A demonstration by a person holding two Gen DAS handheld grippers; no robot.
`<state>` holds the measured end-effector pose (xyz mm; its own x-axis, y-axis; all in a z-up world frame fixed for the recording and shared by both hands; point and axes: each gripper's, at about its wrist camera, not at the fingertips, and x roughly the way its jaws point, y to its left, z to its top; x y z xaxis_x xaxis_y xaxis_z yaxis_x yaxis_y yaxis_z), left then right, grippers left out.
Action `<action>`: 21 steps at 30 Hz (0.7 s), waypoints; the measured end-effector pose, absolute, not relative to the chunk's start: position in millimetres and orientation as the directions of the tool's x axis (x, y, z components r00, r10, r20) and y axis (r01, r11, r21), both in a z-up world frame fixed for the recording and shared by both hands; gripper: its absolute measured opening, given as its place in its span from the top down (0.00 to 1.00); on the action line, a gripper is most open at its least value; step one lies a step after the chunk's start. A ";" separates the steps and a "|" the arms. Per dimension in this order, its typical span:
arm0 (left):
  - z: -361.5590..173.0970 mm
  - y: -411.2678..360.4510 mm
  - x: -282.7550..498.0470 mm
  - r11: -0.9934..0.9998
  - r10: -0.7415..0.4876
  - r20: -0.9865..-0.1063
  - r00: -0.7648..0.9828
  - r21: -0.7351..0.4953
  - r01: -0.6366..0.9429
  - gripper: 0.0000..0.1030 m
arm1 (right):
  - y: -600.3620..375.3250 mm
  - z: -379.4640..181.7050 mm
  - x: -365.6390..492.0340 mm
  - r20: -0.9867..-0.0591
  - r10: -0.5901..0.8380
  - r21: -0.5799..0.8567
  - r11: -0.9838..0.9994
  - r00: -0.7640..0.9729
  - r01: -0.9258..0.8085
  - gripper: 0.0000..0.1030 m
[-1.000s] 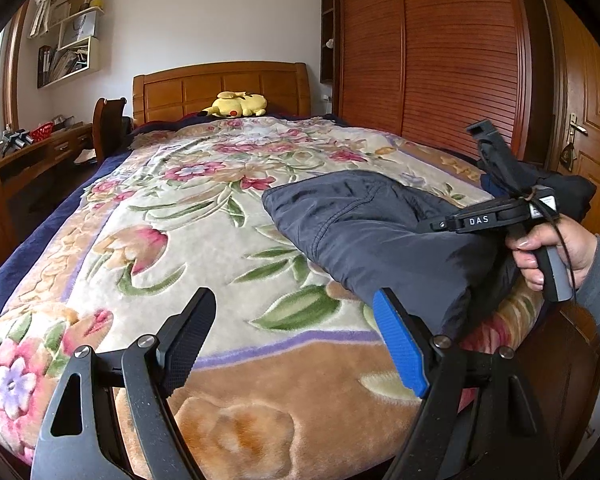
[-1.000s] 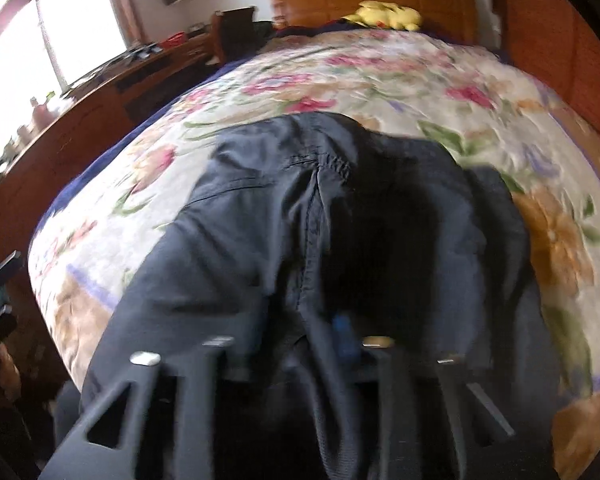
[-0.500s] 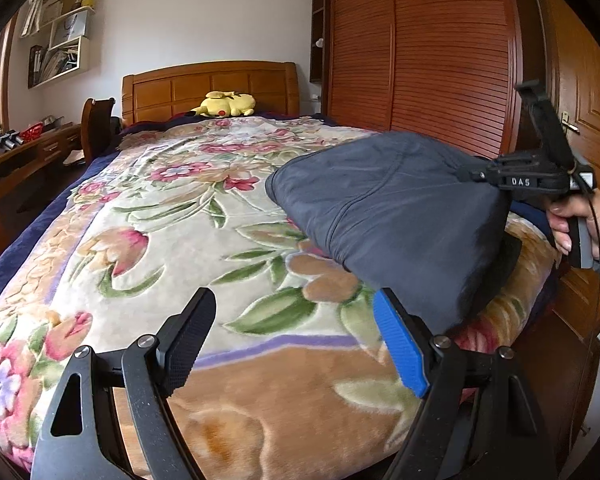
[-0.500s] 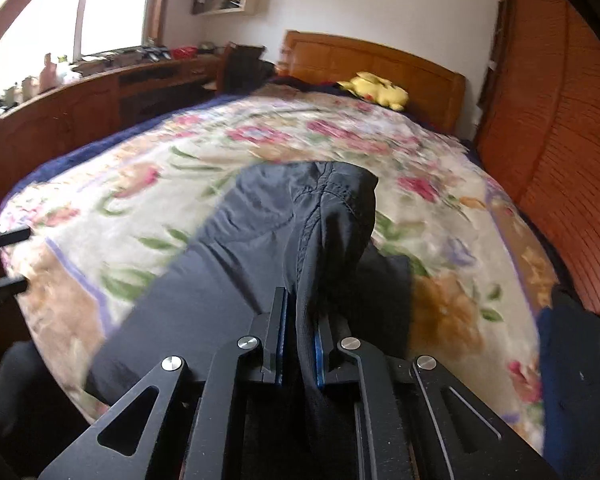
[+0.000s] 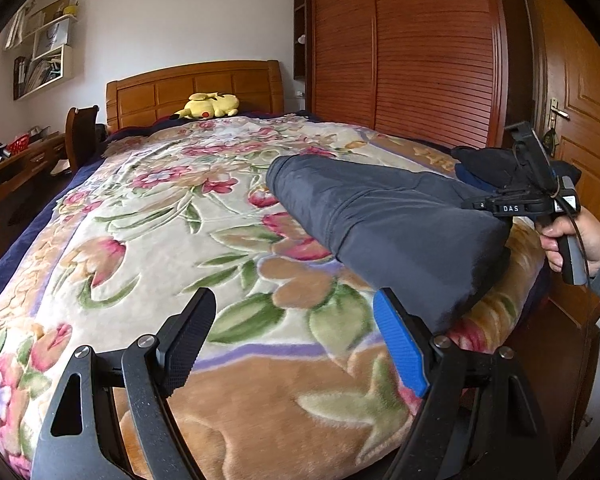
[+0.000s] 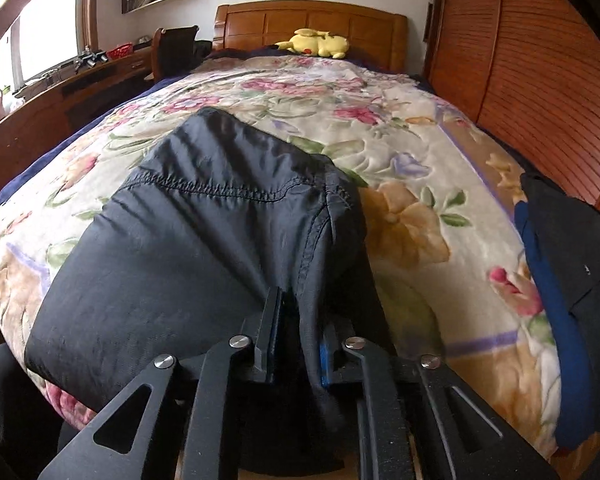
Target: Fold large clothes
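1. While the bed (image 5: 148, 248) with its floral blanket is filling both views, the dark garment (image 5: 384, 224) is lying across the blanket's near right part, its long axis running from the far middle toward the near right corner.
2. Beyond it, a heap of dark and blue clothes (image 6: 560, 264) is sitting at the bed's right edge, well apart from the garment's far end, and a yellow plush toy (image 5: 210, 106) is resting against the headboard.
3. At the near right corner, the right gripper (image 6: 296, 340) is gripping a bunched fold of the garment: fabric is sitting between its pads, the jaws are opening a little, and the cloth is draping off the mattress edge there.
4. Over the near middle of the blanket, the left gripper (image 5: 288, 344) is hovering with its jaws spread wide and nothing between them.
5. Judging from this, the coming move is hinging on one relation: the garment's free near edge is lying just to the right of and beyond the left gripper, making the left hand the nearer one to catch it while the right is occupied.
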<state>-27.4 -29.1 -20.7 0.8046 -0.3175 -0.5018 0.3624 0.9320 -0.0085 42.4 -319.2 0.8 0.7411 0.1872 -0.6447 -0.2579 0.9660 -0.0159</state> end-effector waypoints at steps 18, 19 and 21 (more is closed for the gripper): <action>-20.0 -33.7 -27.5 0.928 -0.324 -0.504 0.801 -0.002 0.374 0.21 | -259.3 15.8 -23.6 -0.493 0.292 -0.074 0.925 0.819 -0.374 0.36; -20.2 -34.5 -27.3 0.927 -0.323 -0.504 0.801 0.000 0.374 0.21 | -254.4 11.1 -24.7 -0.500 0.296 -0.077 0.921 0.814 -0.383 0.36; -20.4 -35.7 -27.6 0.927 -0.322 -0.506 0.801 0.003 0.374 0.21 | -249.7 -3.4 -20.6 -0.527 0.296 -0.077 0.917 0.797 -0.391 0.36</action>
<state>-27.6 -35.7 -20.4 0.8006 -0.3216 -0.5056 0.3745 0.9272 0.0033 -20.6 -249.7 -3.4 0.7969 0.2956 -0.5269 -0.3909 0.9172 -0.0768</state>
